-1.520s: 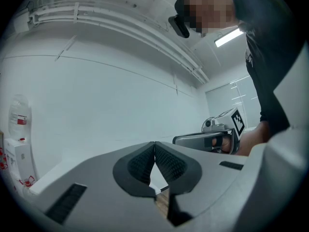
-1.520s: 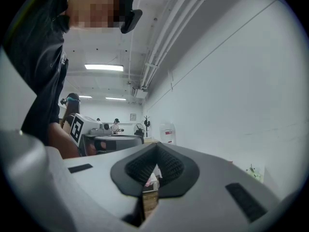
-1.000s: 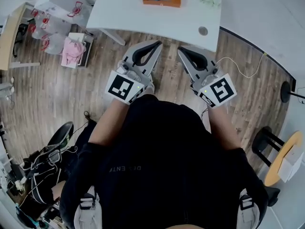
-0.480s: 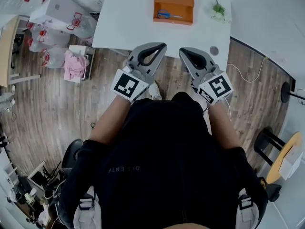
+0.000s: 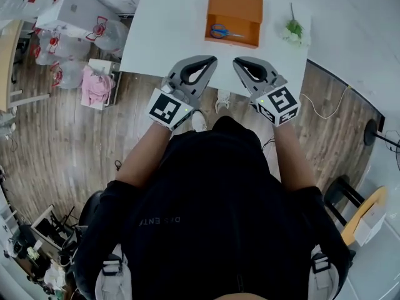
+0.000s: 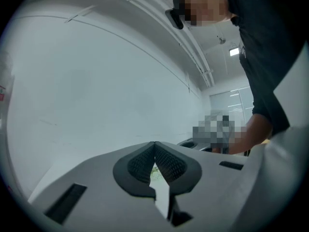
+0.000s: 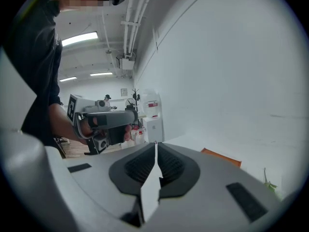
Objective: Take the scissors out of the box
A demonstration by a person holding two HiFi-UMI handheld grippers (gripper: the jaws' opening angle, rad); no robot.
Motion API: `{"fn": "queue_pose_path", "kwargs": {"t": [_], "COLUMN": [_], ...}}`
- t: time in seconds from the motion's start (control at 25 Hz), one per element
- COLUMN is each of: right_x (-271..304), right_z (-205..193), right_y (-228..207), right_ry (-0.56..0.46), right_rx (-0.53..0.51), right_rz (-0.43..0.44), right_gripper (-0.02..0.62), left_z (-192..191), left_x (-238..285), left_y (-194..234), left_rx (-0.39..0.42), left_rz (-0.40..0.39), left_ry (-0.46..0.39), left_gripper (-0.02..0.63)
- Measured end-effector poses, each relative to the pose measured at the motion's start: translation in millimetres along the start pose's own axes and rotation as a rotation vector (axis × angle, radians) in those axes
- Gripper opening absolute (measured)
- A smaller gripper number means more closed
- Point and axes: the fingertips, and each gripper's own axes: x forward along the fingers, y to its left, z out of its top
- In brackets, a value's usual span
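Observation:
An orange box [image 5: 233, 17] stands open on the white table [image 5: 169, 24], and blue-handled scissors [image 5: 222, 32] lie inside it. Both grippers hover side by side at the table's near edge, short of the box. My left gripper [image 5: 209, 60] [image 6: 154, 144] is shut and empty, its tips touching. The jaws of my right gripper [image 5: 238, 62] [image 7: 155, 145] have just been opening; a narrow slit shows between them with nothing in it. The right gripper view shows the box [image 7: 221, 156] ahead at the right.
A green plant sprig [image 5: 294, 30] lies on the table right of the box. Plastic bags and white boxes [image 5: 75, 27] and a pink bundle [image 5: 95, 67] crowd the wooden floor at the left. A cable [image 5: 319, 102] and a stool [image 5: 359, 195] are at the right.
Both grippers have moved forward to the table's near edge. The table and box have come closer in the head view, and the scissors show more plainly.

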Motion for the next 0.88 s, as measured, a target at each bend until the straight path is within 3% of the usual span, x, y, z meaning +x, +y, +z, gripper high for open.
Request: {"fn": "queue_pose_path", "kwargs": {"t": [0.4, 0.64, 0.88], "right_x": [71, 110, 143], "right_z": [-49, -77, -108], "right_y": [-78, -109, -127], "right_ry": [0.209, 0.278, 0.379], "right_rx": [-0.074, -0.046, -0.103], "right_rz": [0.077, 0.133, 0.177], "right_gripper": [0.034, 0.044, 0.057], "left_z": [-17, -37, -52], "left_x": [46, 71, 86], "left_y": [56, 76, 101], "left_rx": [0.006, 0.003, -0.049], "left_rz": [0.079, 0.084, 0.111], "left_ry": [0.003, 0.011, 0.01], "left_gripper": [0.018, 0.018, 0.018]}}
